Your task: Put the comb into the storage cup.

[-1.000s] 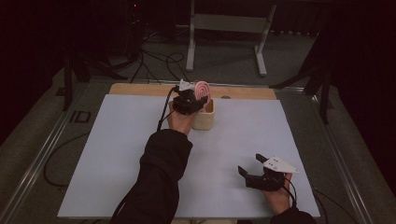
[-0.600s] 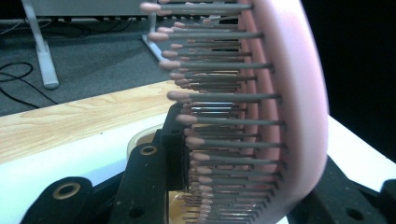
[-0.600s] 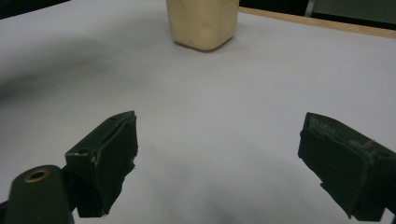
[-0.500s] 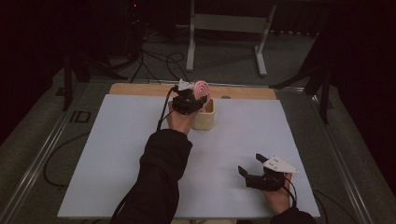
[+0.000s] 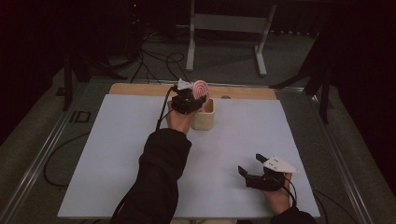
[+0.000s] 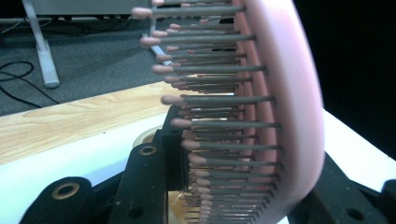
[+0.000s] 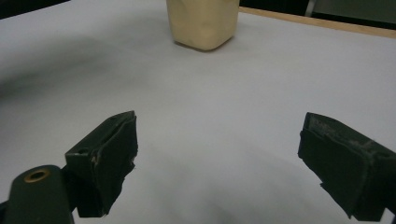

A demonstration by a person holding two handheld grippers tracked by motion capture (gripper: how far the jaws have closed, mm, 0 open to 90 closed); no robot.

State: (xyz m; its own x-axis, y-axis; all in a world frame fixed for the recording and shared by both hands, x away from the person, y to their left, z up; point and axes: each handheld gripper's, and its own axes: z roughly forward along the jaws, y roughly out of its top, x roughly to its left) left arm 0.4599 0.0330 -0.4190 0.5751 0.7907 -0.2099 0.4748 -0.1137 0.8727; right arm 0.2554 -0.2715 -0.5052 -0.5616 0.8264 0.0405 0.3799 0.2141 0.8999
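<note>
A pink hairbrush (image 5: 201, 88) with grey bristles stands upright over a cream cup (image 5: 205, 119) at the far middle of the white table. My left gripper (image 5: 189, 100) is shut on the brush. In the left gripper view the brush head (image 6: 280, 116) rises between the black jaws of this gripper (image 6: 233, 186), bristles pointing left, and the cup's rim (image 6: 142, 136) lies just beneath. My right gripper (image 5: 251, 164) rests near the front right of the table, open with nothing between its fingers. In the right gripper view this gripper (image 7: 224, 154) points toward the cup (image 7: 205, 23).
A wooden strip (image 5: 140, 88) runs along the table's far edge. Beyond it stand a metal frame (image 5: 224, 23) and cables (image 5: 154, 58) on the floor. The white sheet (image 5: 116, 149) covers the table between both hands.
</note>
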